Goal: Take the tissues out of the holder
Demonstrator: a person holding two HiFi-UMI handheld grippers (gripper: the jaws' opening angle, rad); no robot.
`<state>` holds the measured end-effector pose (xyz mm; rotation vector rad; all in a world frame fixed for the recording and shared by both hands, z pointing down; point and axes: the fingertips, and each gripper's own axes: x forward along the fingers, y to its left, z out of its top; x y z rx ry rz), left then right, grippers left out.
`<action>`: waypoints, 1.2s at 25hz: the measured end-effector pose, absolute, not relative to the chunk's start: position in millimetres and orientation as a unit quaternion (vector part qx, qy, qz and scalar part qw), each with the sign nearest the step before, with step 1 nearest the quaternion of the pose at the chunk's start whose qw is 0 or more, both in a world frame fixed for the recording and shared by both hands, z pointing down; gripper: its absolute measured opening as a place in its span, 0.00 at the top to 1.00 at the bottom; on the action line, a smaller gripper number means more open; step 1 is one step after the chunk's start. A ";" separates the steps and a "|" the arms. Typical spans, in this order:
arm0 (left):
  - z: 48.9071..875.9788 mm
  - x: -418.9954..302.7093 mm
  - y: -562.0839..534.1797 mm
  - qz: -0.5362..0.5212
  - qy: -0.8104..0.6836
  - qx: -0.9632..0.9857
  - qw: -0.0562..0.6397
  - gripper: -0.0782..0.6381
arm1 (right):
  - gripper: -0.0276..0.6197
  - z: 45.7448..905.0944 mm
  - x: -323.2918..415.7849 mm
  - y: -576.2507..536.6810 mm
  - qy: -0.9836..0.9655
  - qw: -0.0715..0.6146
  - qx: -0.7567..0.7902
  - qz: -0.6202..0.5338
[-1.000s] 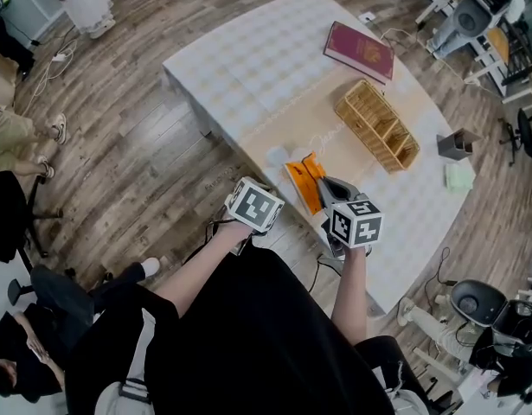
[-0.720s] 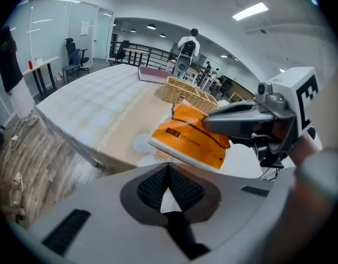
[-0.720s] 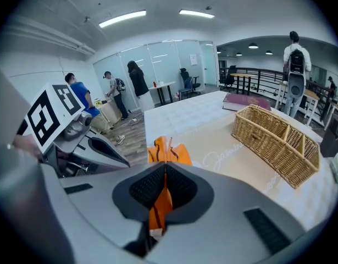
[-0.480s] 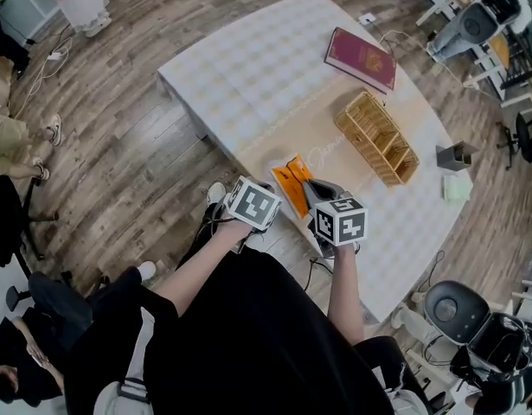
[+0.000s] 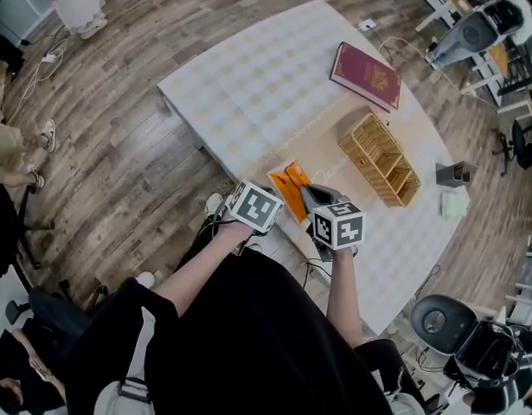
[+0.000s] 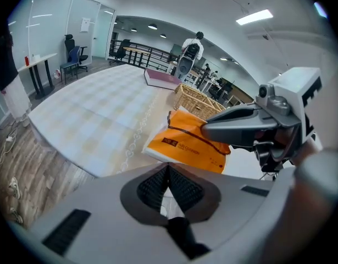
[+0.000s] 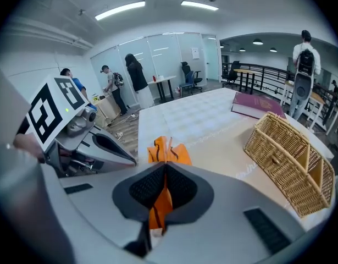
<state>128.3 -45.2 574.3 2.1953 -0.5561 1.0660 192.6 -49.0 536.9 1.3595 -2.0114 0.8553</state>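
An orange tissue pack [image 5: 290, 188] with a white edge hangs over the near edge of the table [image 5: 240, 85]. My right gripper [image 5: 307, 194] is shut on its right end; in the right gripper view the orange wrapper [image 7: 167, 150] runs between the pads of the right gripper [image 7: 166, 166]. My left gripper [image 5: 269, 200] is shut too, and a white sliver of the pack [image 6: 190, 142] shows between the closed pads of the left gripper [image 6: 169, 168]. The wicker holder [image 5: 378, 158] stands apart to the right, with nothing visible in its compartments.
A dark red book [image 5: 365, 76] lies at the table's far side. Near the right edge are a dark box [image 5: 453, 175] and a pale green pad [image 5: 456, 204]. Office chairs and stands crowd the floor to the right. People stand in the room beyond the table.
Both grippers have shifted together a little to the left along the table's near edge, carrying the orange pack with them. Their grip looks unchanged.
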 end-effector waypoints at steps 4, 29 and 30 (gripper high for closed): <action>573.4 124.2 -69.8 0.405 -0.211 0.834 0.309 0.89 | 0.93 536.8 190.4 -71.9 -0.748 0.283 0.508 0.318; 574.0 32.6 -185.0 0.398 -0.232 0.820 0.339 0.89 | 0.93 533.6 96.8 -217.6 -0.764 0.300 0.478 0.313; 574.4 26.4 -188.7 0.397 -0.234 0.819 0.341 0.89 | 0.93 534.5 91.5 -223.2 -0.766 0.301 0.475 0.313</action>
